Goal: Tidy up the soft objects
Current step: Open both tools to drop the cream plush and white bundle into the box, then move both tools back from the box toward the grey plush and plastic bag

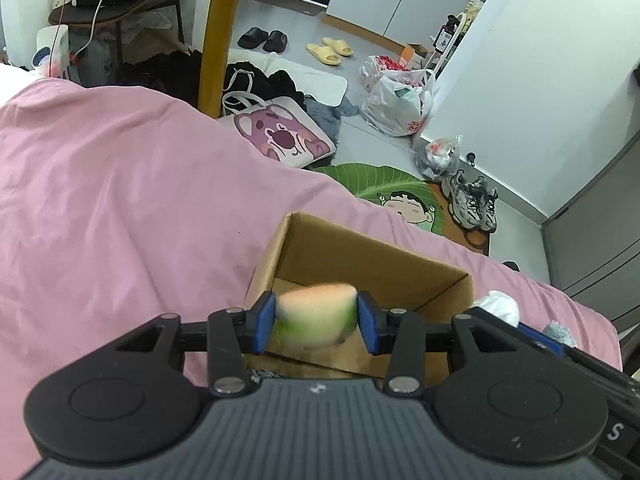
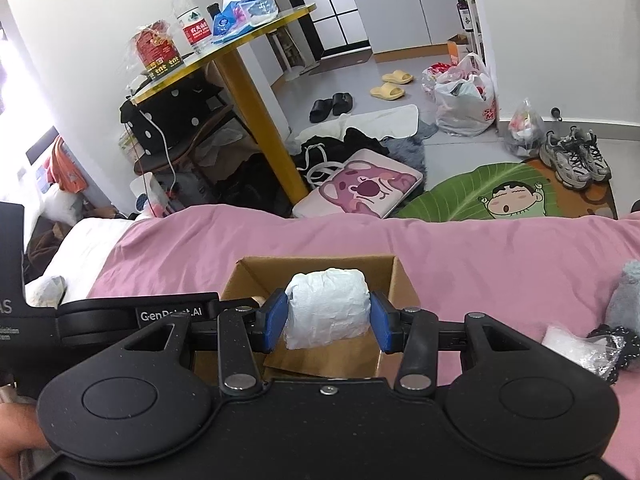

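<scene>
Two grippers, two soft things, one cardboard box point(image 2: 404, 280) on the pink bed point(image 2: 480, 264).
The left gripper point(image 1: 316, 318) clenched a smooth peach-green ball point(image 1: 316, 314) over the box; the right gripper point(image 2: 327, 318) squeezed a crinkled white wad point(image 2: 327, 308) there.

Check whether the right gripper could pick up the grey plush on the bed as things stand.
Probably not yet. The right gripper is shut on a white wad above the box, so its jaws are full. The way to the grey plush, lying off to its right on the bedspread, looks free otherwise.
</scene>
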### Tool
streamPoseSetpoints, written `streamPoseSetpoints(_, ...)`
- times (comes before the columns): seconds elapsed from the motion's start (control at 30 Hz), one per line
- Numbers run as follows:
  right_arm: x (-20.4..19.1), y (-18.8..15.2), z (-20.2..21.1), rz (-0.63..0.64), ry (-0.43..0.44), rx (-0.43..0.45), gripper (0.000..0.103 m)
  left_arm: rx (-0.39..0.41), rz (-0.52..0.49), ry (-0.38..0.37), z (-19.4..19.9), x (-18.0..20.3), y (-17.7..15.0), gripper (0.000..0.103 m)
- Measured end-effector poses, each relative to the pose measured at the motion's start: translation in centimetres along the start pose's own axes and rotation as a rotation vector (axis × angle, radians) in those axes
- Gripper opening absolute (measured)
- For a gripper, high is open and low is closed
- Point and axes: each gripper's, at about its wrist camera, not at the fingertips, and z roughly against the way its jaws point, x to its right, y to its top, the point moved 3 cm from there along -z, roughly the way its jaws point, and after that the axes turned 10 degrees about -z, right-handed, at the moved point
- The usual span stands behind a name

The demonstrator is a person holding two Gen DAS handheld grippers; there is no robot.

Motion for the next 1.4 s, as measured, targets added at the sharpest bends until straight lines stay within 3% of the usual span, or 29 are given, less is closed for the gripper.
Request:
streamPoseSetpoints(0.13,0.2,0.3,-0.2,-0.044,0.003,-0.020,0.047,0.007,0.013,-0.009,0.4,-0.1,0.0,0.049)
streamPoseSetpoints(0.2,0.4,0.4,-0.1,-0.065,0.025,-0.027,0.057,0.010,0.018,-0.013,0.5,-0.2,-0.1,0.050)
streamPoseSetpoints(0.37,0.9,0.8,1.5,-0.078,0.032,-0.008,0.067,0.009,0.006,0.002,0.9,0.3,-0.2,0.054)
streamPoseSetpoints(0.53,2.4,1.1,3.2,-0.090,0.003,0.002,0.068,0.043,-0.029,0.015,2.6,1.6,-0.6,0.076)
streamPoseSetpoints(0.87,5.1,1.6,7.5,-0.043,-0.052,0.034,0.082,0.024,-0.046,0.035,5.5,4.5,-1.4,0.086)
streamPoseSetpoints(1.13,7.8,2.0,11.0,-0.057,-0.065,0.070,0.096,0.089,-0.090,0.029,8.7,7.4,-1.4,0.102)
streamPoseSetpoints(1.4,10.4,2.3,14.3,-0.088,-0.059,0.114,0.103,0.093,-0.140,-0.005,10.4,11.1,-2.4,0.102)
